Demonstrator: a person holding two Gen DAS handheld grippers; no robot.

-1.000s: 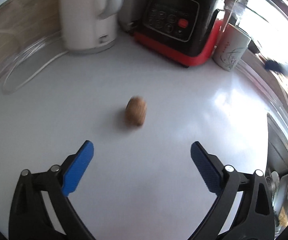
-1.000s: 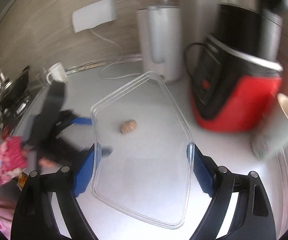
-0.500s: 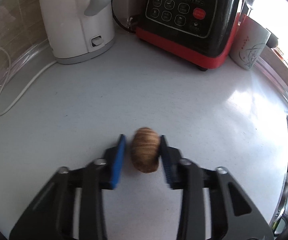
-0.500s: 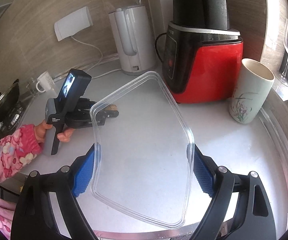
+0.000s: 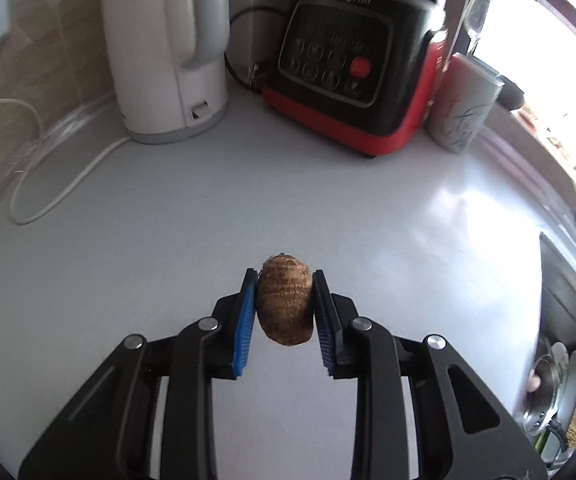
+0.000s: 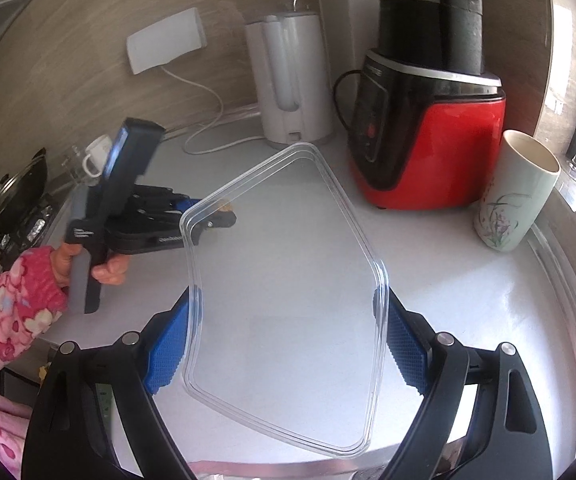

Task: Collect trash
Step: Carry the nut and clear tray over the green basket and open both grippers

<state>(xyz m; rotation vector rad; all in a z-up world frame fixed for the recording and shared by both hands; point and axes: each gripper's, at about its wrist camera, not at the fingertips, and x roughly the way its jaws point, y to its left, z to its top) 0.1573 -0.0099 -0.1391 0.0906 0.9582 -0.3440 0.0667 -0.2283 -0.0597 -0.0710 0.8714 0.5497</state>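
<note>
White countertop (image 5: 167,240) against wood-grain wall (image 6: 87,40).

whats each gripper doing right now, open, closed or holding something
Left gripper: closed on the brown nut-like piece of trash.
Right gripper: closed on the clear plastic container, held by its sides.

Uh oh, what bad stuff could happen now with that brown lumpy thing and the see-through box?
The brown lump is rounded and pinched only at its sides by the left gripper, so it might squirt out and roll across the white counter.

The clear container is thin, and the right gripper squeezes just its rim; it could bend or pop loose.

The blender and tall cup stand close, so a wide swing might bump them.
</note>
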